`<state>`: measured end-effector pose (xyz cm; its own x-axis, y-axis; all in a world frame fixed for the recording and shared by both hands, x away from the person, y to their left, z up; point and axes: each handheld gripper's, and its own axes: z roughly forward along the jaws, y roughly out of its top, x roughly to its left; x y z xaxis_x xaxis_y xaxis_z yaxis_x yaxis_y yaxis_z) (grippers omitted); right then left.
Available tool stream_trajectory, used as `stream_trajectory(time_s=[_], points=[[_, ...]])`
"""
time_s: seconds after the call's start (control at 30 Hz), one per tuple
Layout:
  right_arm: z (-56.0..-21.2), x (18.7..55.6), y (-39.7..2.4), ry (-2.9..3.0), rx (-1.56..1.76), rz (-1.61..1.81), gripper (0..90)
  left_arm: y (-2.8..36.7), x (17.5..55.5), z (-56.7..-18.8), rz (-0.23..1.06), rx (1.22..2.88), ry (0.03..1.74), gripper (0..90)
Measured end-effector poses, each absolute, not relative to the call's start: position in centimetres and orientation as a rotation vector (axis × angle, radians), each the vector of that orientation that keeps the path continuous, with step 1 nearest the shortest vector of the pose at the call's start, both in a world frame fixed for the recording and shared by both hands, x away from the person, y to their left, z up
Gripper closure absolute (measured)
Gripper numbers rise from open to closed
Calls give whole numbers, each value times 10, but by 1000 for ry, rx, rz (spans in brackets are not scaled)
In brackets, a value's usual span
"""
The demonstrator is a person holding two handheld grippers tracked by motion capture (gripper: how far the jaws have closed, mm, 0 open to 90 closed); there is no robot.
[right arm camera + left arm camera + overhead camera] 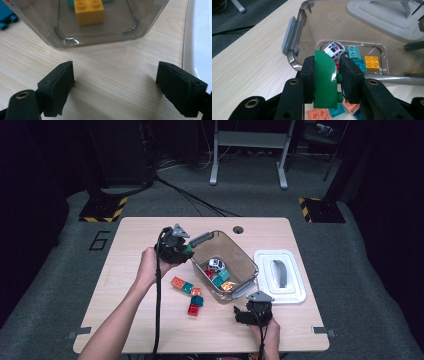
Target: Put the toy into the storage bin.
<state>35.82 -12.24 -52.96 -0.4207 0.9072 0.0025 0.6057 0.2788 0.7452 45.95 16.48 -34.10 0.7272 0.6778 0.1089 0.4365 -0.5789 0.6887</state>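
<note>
My left gripper [329, 77] is shut on a green rounded brick [325, 80] and hovers by the near-left rim of the clear plastic box [250, 265]; from above, this gripper [186, 251] sits at the box's left wall. Inside the box lie a white toy car [335, 49], teal bricks [355, 53], an orange-yellow brick [372, 62] and a red brick [209, 273]. My right gripper [115, 87] stands open over bare table just in front of the box's near end [100, 37]; the high view has this gripper [252, 312] near the front edge.
Loose orange, teal and red bricks [189, 292] lie on the table left of the box. The white lid [278, 276] rests to the box's right. A grey latch [288, 37] sticks out from the box's end. A cable hole [238, 229] is near the far edge.
</note>
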Motion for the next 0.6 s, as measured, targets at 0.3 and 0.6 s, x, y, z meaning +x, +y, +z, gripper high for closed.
stream_trajectory(time_s=[0.3,0.6], points=[[-530,358,-122,2128,1360,954,145,144,466,-337,502,2300,799,665],[-530,358,-122,2126,1363,954,145,126,473,-339,497,2310,785,665]])
